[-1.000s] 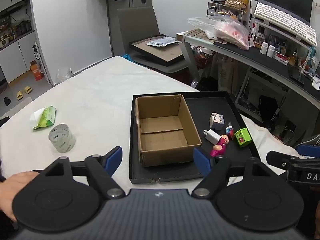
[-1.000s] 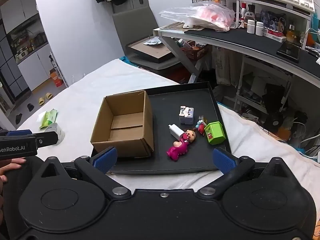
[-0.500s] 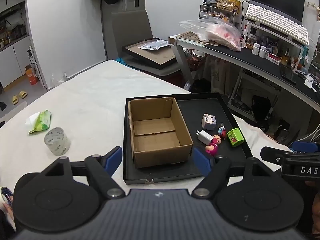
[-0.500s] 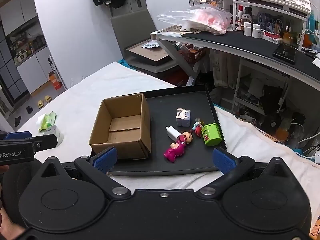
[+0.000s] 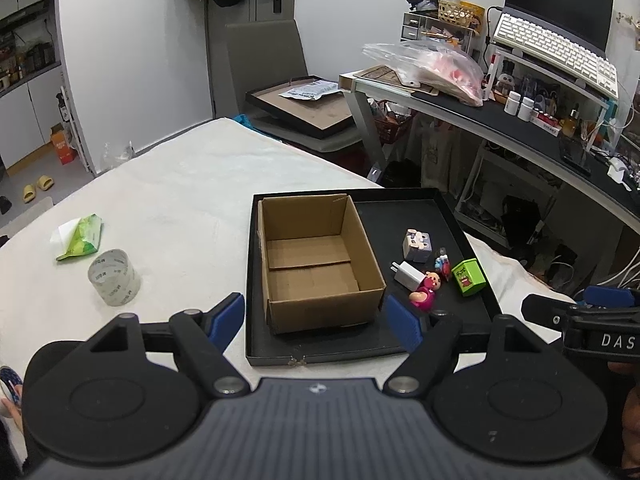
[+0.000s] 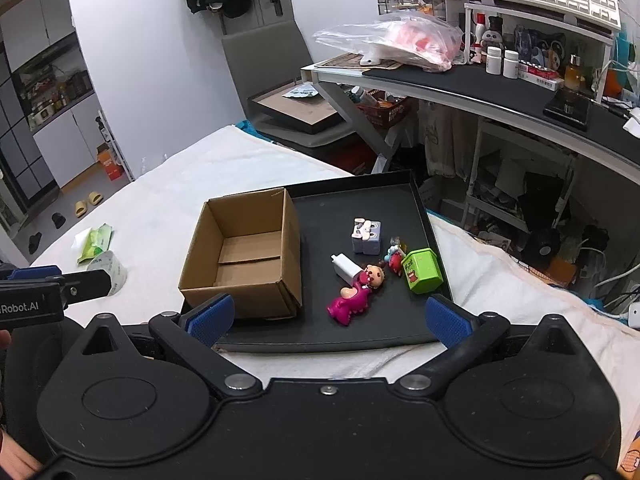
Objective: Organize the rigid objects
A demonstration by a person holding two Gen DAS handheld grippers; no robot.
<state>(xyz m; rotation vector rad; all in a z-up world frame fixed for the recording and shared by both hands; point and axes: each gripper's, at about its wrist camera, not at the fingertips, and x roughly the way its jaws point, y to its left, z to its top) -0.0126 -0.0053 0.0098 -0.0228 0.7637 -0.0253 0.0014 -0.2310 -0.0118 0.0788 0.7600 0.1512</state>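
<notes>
Where lettering shows, the left gripper (image 6: 52, 288) reads "Robot.AI".

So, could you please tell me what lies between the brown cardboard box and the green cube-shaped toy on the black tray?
The white charger plug and pink doll figure lie between them, clearest in the right wrist view.

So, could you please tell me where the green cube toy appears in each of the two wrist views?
Left wrist view: the green cube toy sits right of centre, at the right end of the toy cluster on the black tray.
Right wrist view: it sits right of centre, near the tray's right edge.
Shared landmark: the open cardboard box, to its left in both.
</notes>
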